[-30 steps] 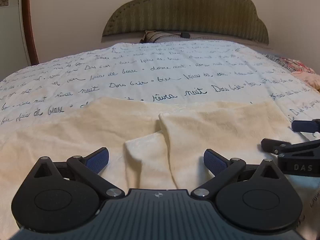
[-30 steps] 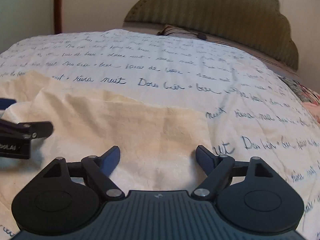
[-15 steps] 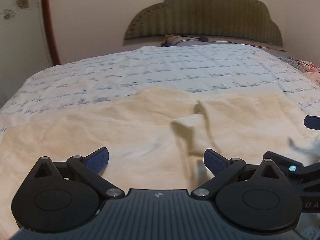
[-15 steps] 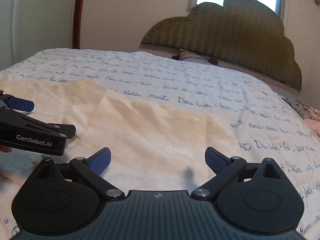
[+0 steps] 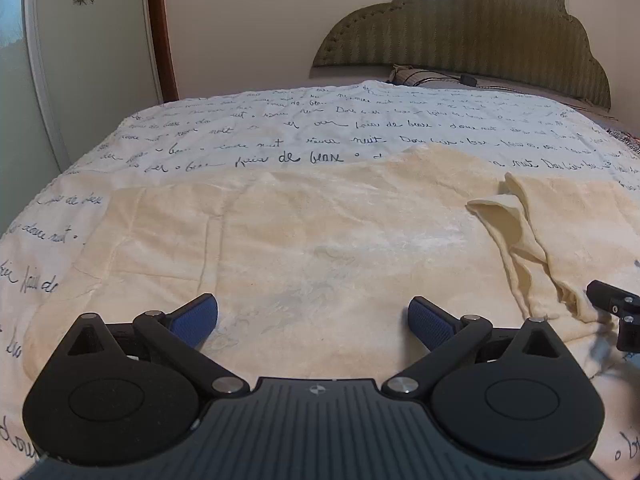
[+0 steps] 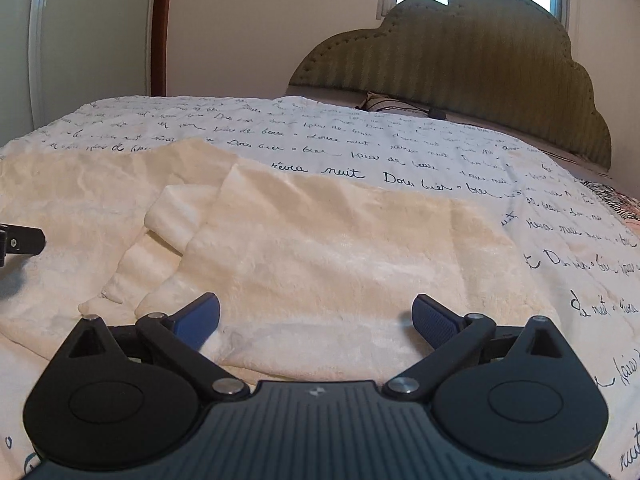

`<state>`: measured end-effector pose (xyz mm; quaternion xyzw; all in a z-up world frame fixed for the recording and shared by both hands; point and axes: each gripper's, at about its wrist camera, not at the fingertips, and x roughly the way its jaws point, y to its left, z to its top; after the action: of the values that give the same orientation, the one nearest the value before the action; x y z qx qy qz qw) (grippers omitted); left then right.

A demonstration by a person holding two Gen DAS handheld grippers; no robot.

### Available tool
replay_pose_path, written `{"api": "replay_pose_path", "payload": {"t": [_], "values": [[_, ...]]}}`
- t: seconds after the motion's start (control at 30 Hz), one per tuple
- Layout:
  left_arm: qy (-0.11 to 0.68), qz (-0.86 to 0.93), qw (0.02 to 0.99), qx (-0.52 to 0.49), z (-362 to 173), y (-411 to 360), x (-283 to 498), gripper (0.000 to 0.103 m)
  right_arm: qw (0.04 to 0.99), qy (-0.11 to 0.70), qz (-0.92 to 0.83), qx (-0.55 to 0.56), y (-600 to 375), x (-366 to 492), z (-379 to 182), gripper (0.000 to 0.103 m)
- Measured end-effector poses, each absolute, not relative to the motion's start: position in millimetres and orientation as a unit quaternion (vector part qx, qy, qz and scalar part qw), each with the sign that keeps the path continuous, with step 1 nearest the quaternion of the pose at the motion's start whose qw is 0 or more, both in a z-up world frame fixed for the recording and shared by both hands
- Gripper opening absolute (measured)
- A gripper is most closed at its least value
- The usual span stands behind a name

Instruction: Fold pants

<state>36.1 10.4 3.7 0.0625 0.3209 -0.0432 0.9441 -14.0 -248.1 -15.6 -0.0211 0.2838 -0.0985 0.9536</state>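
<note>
Cream fleece pants [image 5: 320, 232] lie spread flat across the near part of the bed, with a raised fold [image 5: 516, 216] in the cloth toward the right. My left gripper [image 5: 313, 320] is open and empty, low over the left part of the pants. My right gripper [image 6: 316, 318] is open and empty over the right part of the pants [image 6: 340, 248], next to the same fold [image 6: 176, 216]. Part of the right gripper [image 5: 616, 312] shows at the left view's right edge. Part of the left gripper [image 6: 20, 240] shows at the right view's left edge.
The bed carries a white cover with blue handwriting print [image 5: 360, 128]. A green padded headboard [image 5: 480, 24] and a pillow [image 5: 416, 76] stand at the far end. A wall and a door frame [image 5: 160, 32] are on the left. A patterned cloth [image 6: 616, 200] lies at the bed's right edge.
Both grippers have shifted left along the pants and stayed open. In the left wrist view the fold moved from the centre to the right; in the right wrist view it came into sight on the left.
</note>
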Motion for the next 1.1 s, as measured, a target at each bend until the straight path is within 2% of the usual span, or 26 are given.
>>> {"api": "replay_pose_path", "payload": {"t": [0.43,0.57,0.83,1.1], "values": [[0.322,-0.035,0.945,0.045,8.0,37.8,23.6,0.103,0.951,0.266,-0.142,-0.070,-217.9,-23.9,-5.5,0.103],[0.316,-0.020,0.948,0.032,17.2,59.5,20.5,0.103,0.966,0.230,-0.086,-0.082,-184.3,-30.4,12.0,0.103],[0.325,0.112,0.939,0.005,29.1,148.5,33.2,0.102,0.964,0.180,0.076,-0.178,-78.4,-32.9,24.8,0.103],[0.356,0.097,0.923,-0.110,38.0,216.6,23.0,0.103,0.925,0.172,0.143,-0.307,8.4,-18.9,-0.8,0.103]]}}
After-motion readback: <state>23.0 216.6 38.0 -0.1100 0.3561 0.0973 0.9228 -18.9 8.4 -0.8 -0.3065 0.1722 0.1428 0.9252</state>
